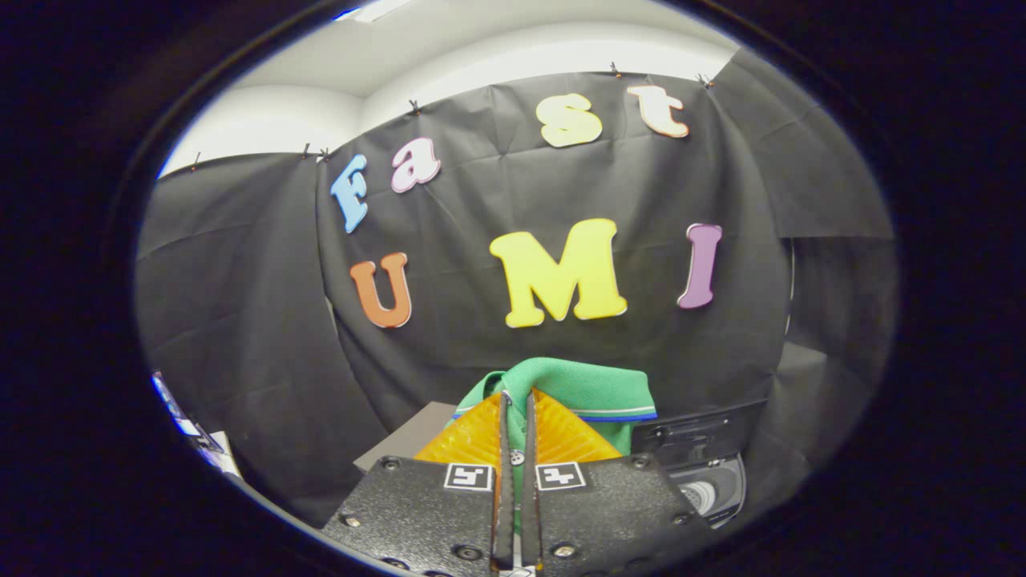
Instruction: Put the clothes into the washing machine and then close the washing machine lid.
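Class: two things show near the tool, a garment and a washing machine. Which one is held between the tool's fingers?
The green shirt, pinched in the closed tool. The washing machine sits apart, lower and to the side.

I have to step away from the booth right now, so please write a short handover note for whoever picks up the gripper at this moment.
Gripper: fingers nearly closed, pinching the green knit polo shirt with a blue-and-white edged collar, which is bunched between and just beyond them, held up in front of the black cloth wall.
Washing machine: dark, low and to the right of the fingers, lid up, round opening showing.
Done: shirt picked up.
Left: carry the shirt over the opening, let go of it inside, then close the lid.
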{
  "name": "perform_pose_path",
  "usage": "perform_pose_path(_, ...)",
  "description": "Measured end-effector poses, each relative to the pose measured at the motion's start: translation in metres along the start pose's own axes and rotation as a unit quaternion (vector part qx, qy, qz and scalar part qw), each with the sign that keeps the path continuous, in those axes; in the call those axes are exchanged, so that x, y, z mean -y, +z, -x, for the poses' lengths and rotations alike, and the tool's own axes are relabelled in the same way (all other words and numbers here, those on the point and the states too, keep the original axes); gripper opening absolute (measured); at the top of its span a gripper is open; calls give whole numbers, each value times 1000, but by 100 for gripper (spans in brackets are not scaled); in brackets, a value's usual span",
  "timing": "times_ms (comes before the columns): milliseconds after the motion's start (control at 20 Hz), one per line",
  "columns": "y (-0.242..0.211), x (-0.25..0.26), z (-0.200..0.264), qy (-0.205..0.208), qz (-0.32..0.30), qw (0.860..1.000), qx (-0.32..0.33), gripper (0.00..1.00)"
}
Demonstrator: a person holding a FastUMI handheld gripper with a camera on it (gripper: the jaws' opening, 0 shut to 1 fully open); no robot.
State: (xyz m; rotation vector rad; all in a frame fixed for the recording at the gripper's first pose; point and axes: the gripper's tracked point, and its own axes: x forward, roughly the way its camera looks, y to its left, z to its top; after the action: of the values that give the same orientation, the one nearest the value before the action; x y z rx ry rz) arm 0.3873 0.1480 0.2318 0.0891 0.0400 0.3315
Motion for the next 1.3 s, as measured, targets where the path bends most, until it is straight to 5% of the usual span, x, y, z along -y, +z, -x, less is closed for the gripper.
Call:
perform_pose_path(600,51,144,-2,-78,-34,996,26,7)
perform_pose_path(1300,10,203,-65,-68,-32,997,-34,7)
